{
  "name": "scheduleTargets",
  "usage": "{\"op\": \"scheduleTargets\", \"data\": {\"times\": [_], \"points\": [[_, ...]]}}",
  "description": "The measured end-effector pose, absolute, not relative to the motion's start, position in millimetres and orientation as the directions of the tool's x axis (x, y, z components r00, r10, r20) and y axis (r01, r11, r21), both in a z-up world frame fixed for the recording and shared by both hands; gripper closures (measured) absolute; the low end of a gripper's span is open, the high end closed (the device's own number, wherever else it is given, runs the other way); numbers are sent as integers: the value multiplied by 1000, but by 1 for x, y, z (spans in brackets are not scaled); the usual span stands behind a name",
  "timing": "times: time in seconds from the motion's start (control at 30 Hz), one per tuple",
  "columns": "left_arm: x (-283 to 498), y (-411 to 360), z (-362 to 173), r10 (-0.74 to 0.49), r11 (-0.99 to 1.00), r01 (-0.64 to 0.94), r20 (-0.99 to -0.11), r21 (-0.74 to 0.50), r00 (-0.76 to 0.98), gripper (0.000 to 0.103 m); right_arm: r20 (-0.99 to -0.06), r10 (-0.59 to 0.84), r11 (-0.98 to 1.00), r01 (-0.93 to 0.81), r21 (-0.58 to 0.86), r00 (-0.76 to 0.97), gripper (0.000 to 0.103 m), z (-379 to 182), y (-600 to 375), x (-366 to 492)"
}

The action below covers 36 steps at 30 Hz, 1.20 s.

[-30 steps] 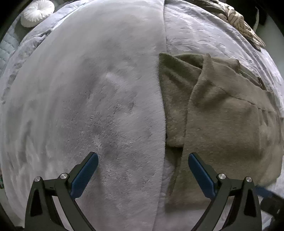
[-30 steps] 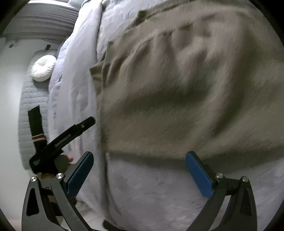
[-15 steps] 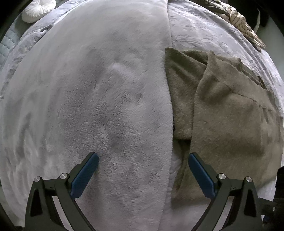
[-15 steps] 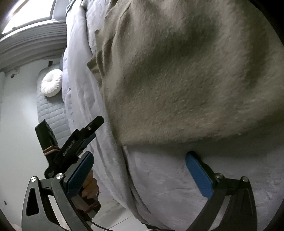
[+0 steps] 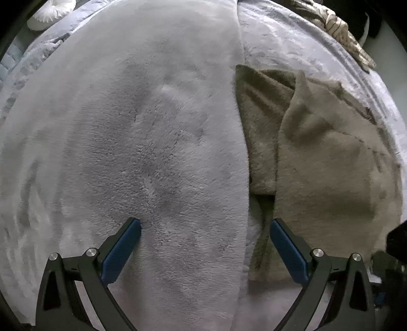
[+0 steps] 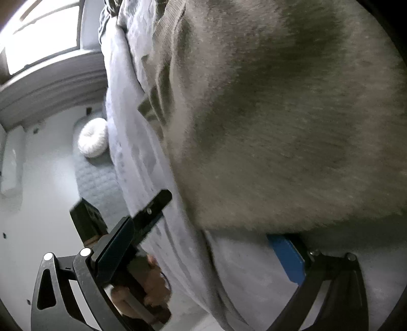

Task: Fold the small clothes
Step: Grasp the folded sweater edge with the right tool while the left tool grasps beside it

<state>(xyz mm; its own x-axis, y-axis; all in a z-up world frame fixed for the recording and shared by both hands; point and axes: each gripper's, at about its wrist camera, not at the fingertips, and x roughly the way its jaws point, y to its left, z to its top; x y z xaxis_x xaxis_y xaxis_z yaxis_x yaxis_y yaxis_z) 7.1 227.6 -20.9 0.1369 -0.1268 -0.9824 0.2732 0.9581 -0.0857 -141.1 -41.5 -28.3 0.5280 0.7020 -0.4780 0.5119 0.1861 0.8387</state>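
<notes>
- Left wrist view: left gripper (image 5: 204,245) is wide open and holds nothing; the sweater (image 5: 323,163) lies beyond its right finger, on the blanket (image 5: 142,142).
- Right wrist view: right gripper (image 6: 201,252) is wide open and empty, its right finger under the sweater hem (image 6: 287,224).
- Advice: slide deeper under the hem before closing; lift evenly.

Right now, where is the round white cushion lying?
In the left wrist view the round white cushion lies at the far upper left, beyond the grey plush blanket. In the right wrist view it rests on the quilted surface.
</notes>
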Motion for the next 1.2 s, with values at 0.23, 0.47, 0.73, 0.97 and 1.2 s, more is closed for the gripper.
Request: {"op": "scheduleTargets", "data": {"times": [0.23,0.47,0.73,0.97,1.2], "points": [[20,251,-13,-258,952,199,-961,-234,104,2,-428,658,81,507,858,619,0,-37,-31,-126],[15,257,8,-436,890,177,-898,-421,56,2,-346,667,-42,498,866,660,93,-49,-26,-123],[25,223,2,-669,733,108,-741,-671,-58,2,-311,685,78,358,930,659,93,-7,-37,-109],[49,179,-14,-742,651,78,-655,-755,-140,2,-337,697,158,324,933,632,93,10,-38,-102],[64,131,-12,-653,714,204,-742,-670,-152,2,-398,707,211,364,907,584,93,-1,-34,-112]]}}
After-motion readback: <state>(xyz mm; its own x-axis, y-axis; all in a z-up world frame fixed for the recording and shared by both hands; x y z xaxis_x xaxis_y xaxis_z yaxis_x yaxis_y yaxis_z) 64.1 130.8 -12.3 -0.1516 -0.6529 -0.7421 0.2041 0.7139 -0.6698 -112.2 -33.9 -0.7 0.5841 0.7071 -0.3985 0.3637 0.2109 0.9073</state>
